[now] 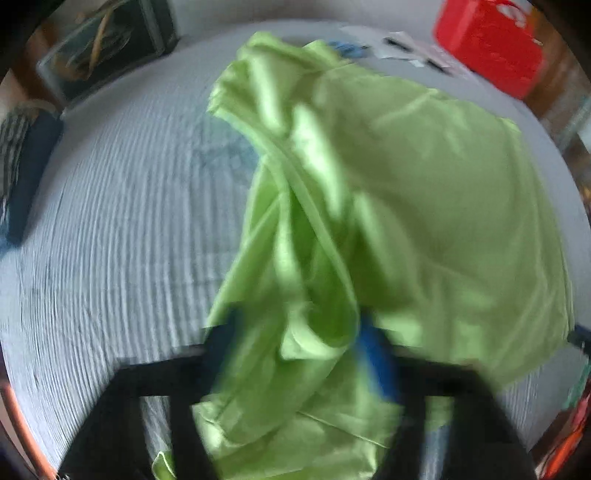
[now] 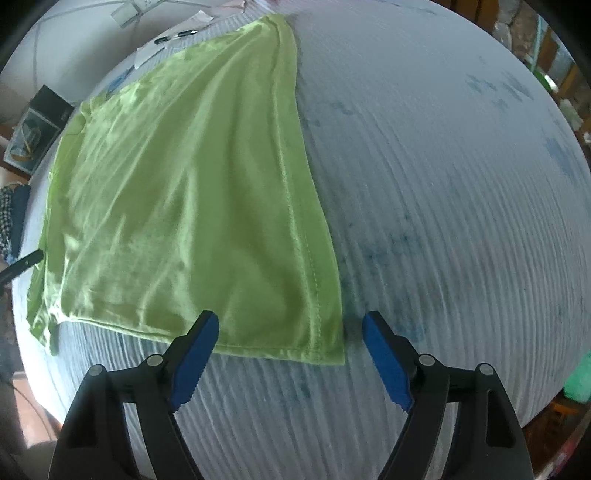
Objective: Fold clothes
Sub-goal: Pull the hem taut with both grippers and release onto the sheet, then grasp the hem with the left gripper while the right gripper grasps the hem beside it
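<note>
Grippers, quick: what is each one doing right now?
Left gripper: shut on a bunched part of the green shirt, lifting it.
Right gripper: open, holding nothing, jaws astride the shirt's near corner.

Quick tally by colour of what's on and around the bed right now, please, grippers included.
Green: 1, the shirt, bunched in the left gripper
Red: 1, the box
Black: 1, the pen
White: 1, the bedspread
Blue-padded: 2, left gripper and right gripper, the right one open
Total: 6
</note>
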`<state>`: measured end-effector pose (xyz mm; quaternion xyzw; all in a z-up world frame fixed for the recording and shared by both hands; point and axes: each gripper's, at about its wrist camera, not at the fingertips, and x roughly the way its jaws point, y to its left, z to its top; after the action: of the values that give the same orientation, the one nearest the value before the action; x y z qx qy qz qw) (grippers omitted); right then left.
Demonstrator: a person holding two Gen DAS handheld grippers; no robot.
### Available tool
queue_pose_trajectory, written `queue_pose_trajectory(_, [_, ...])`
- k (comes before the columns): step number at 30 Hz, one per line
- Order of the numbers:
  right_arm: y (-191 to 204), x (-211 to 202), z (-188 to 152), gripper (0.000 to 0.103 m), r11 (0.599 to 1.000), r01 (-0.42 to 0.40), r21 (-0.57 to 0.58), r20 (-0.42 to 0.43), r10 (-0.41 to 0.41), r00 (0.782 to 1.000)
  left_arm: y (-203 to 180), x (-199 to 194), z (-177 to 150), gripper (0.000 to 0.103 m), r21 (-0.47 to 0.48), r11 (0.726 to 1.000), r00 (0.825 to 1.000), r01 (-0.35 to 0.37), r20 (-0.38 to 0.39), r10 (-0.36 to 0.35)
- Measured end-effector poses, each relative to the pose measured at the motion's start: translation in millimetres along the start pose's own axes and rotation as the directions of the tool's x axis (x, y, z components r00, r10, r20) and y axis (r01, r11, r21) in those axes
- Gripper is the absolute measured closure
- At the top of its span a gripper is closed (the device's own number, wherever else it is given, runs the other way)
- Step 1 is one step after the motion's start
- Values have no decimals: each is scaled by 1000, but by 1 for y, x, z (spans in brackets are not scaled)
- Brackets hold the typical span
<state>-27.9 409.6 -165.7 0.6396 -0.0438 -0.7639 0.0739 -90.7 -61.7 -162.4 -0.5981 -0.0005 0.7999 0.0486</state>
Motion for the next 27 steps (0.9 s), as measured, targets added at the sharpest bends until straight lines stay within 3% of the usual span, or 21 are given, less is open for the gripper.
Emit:
queue_pose_trajectory(1, [2, 1, 0, 22, 1000, 13, -11, -6, -13, 1000, 7, 2, -1, 88, -27, 1000, 1000, -4, -8, 4])
queue_pose_trajectory(2, [4, 1, 1, 22, 1000, 23, -19, -11, -24, 1000, 16, 2, -2, 92, -54, 998, 1000, -12, -11, 12])
queue_pose_trajectory(7, [1, 0, 6, 22, 1000, 22, -5, -23, -22, 999, 82, -26, -4, 93, -211, 970, 989, -121, 61, 136])
queue_pose_trajectory(10, [-1, -2, 8, 22, 1000, 12, 3, -26, -12, 1000, 124, -29, -7, 93, -284, 942, 979, -178, 41, 198])
queue_pose_trajectory(12, [-2, -3, 8, 21, 1000, 6, 7, -29, -6, 1000, 141, -28, -14, 82, -305, 939, 986, -158, 10, 169])
queue_pose_trajectory(14, [-5, -4, 9, 21, 1000, -3, 16, -29, 4, 1000, 144, -33, -25, 39, -309, 946, 993, -103, 14, 113])
queue_pose_trajectory(16, [-10, -7, 7, 21, 998, -22, 54, -14, 23, 1000, 136, -38, -40, 20, -292, 954, 997, -65, 23, 74])
queue_pose_trajectory(19, [-17, -26, 2, 21, 992, -60, 110, 59, 54, 997, 125, -44, -62, 20, -267, 964, 999, -10, 33, 19])
queue_pose_trajectory(23, [-29, -47, -3, 21, 988, -56, 147, 129, 37, 991, 103, -33, -78, 20, -241, 970, 1000, -6, 2, 6])
queue_pose_trajectory(27, [-19, -48, 0, 22, 992, -29, 124, 133, 12, 991, 83, -15, -87, 20, -194, 981, 999, -12, -40, 4])
